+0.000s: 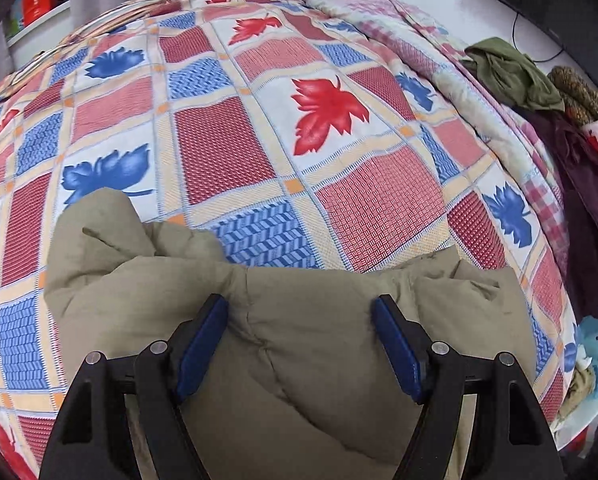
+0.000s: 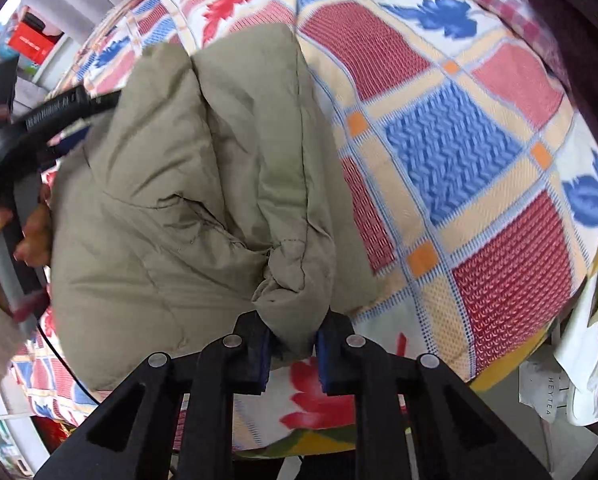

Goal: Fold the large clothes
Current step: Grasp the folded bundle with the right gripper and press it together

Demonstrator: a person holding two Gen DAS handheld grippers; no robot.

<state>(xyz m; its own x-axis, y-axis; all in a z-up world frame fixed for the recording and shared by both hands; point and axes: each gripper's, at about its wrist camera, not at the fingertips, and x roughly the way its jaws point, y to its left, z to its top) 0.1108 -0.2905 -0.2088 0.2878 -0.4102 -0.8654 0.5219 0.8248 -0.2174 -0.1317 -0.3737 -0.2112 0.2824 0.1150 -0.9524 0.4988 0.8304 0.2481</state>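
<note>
A puffy khaki jacket [image 1: 119, 280] lies crumpled on a bedspread [image 1: 219, 140] patterned with red and blue leaves. In the left wrist view my left gripper [image 1: 301, 304] stands open and points down. The jacket's padded body bulges between its blue pads [image 1: 203, 344]. In the right wrist view my right gripper [image 2: 293, 340] is shut on a bunched corner of the jacket [image 2: 179, 180] near the bed's front edge. The left gripper [image 2: 99, 114] shows at that view's left over the jacket, with a person's hand [image 2: 31, 232] around it.
A rolled pink checked quilt [image 1: 379, 12] lies along the bed's far right. Beside it sit an olive garment [image 1: 511, 76] and a dark purple one [image 1: 587, 200]. A red box [image 1: 37, 0] stands on a shelf at back left. A white paper bag [image 2: 547, 392] sits beyond the bed's front edge.
</note>
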